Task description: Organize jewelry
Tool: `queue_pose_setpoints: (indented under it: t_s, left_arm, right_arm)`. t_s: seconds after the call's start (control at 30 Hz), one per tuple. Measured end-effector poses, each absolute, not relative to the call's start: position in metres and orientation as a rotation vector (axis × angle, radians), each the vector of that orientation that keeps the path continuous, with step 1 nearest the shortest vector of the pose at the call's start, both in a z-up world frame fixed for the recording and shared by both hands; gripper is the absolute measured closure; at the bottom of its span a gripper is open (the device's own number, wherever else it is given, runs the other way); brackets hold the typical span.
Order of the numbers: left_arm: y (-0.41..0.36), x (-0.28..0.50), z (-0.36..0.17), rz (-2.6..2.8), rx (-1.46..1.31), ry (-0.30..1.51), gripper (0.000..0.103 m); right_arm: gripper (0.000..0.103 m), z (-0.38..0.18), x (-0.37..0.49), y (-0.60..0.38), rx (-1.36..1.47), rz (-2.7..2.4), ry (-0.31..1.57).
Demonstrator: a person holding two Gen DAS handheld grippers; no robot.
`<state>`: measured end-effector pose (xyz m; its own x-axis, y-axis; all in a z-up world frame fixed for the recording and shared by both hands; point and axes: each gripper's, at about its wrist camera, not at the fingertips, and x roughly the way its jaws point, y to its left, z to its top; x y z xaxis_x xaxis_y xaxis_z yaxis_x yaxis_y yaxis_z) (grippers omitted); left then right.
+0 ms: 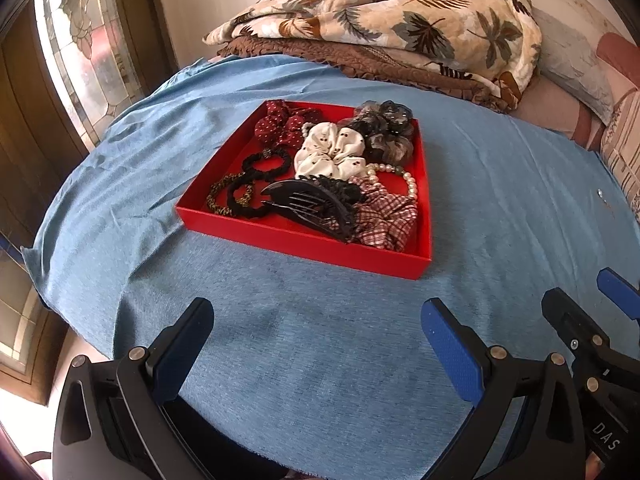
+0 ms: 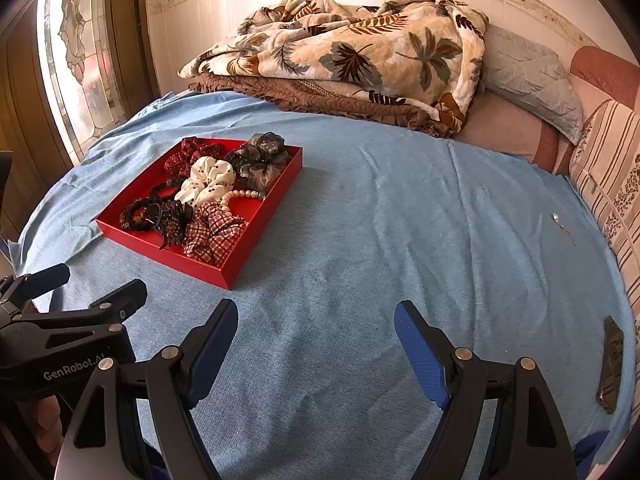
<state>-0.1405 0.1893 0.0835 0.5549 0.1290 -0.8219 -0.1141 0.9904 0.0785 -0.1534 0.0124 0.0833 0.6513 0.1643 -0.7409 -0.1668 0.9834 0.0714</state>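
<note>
Left gripper stood with jaws wide apart, nothing between them, angled downward. Right gripper likewise stood wide and empty, just beside the left, pitched downward.

A small shiny thing at the frame's right is too tiny to identify; scrunchies hide most of the bead bracelet.

Matt red tray, cloth scrunchies
</note>
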Motion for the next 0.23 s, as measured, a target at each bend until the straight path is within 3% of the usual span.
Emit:
queue_pose_setpoints:
  t_s: [0.23]
  left_arm:
    - [0.157, -0.134, 0.091, 0.115, 0.076, 0.968, 0.000]
  right_arm:
    - [0.016, 0.086, -0.153, -0.018, 0.052, 0.171, 0.818]
